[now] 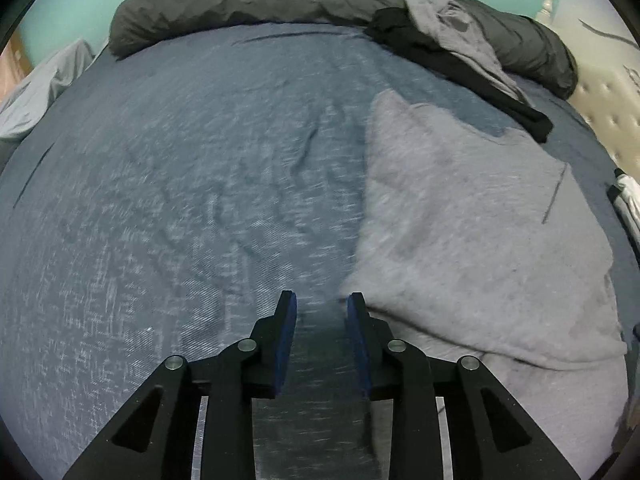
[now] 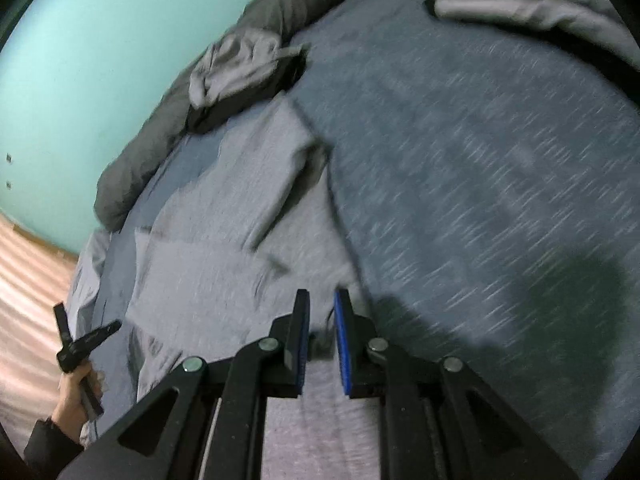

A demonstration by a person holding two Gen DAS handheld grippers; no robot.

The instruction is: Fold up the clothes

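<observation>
Right beside the grey shirt (image 1: 460,220), left gripper (image 1: 322,300) sits part open and empty; right gripper (image 2: 322,298) nearly closed, seemingly empty, so that fold could flop undone.

soft matt grey knit shirt (image 1: 472,240), heathered blue woven bed cover (image 1: 180,200) with a rough flecked look, crinkled matt charcoal duvet (image 1: 240,4) along the bed's far edge, matt black plastic gripper (image 1: 322,300) with blue rubbery pads and shiny metal pins, smooth teal painted wall (image 2: 88,60)
</observation>
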